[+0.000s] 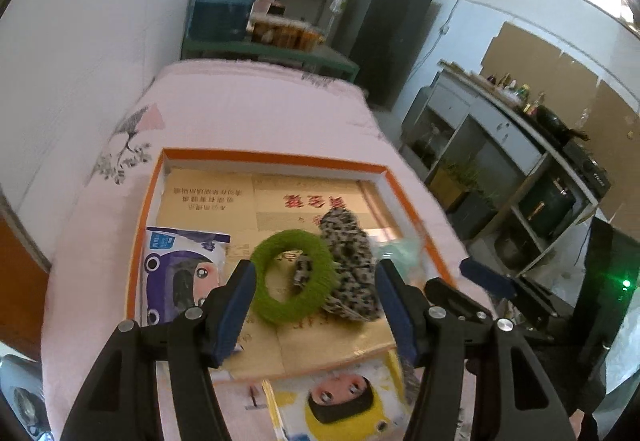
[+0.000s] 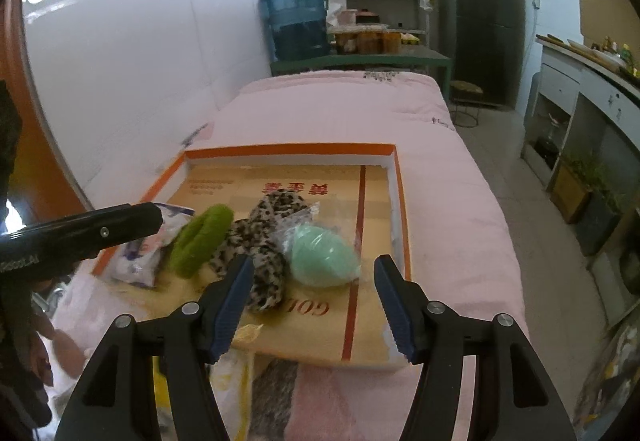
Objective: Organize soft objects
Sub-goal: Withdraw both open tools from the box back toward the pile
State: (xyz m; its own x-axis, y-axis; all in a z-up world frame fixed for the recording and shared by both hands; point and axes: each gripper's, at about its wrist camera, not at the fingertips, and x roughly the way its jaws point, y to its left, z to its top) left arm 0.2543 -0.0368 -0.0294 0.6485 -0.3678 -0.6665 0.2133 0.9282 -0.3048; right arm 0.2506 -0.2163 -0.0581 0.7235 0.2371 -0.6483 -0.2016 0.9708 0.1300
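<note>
Left wrist view: left gripper hangs over the near end of the tray, jaws spread wide, nothing pinched. Green ring sits between the pads in the picture but lies flat on the tray floor, untouched. Leopard scrunchie just right of the ring, overlapping its edge. Tissue pack in the tray's near-left corner. Yellow packet outside the tray, just past its near edge, on the pink bed cover.

Right wrist view: right gripper also spread wide and empty, above the tray's near-right part. Mint sponge in a clear bag lies just ahead of it, touching the scrunchie. Left gripper's black body shows at the tray's left side.

Judgement: four soft things look placed in the tray; next likely a pick-up outside it, maybe the yellow packet or whatever lies near the tray's front edge, partly hidden. To do it well: lift clear of the tray before swinging so the pads do not drag the ring or scrunchie, keep jaws wide on approach, come down steeply over the packet's edge, close gently since the thing squashes. Keep the two grippers apart; they are near each other over the tray.
</note>
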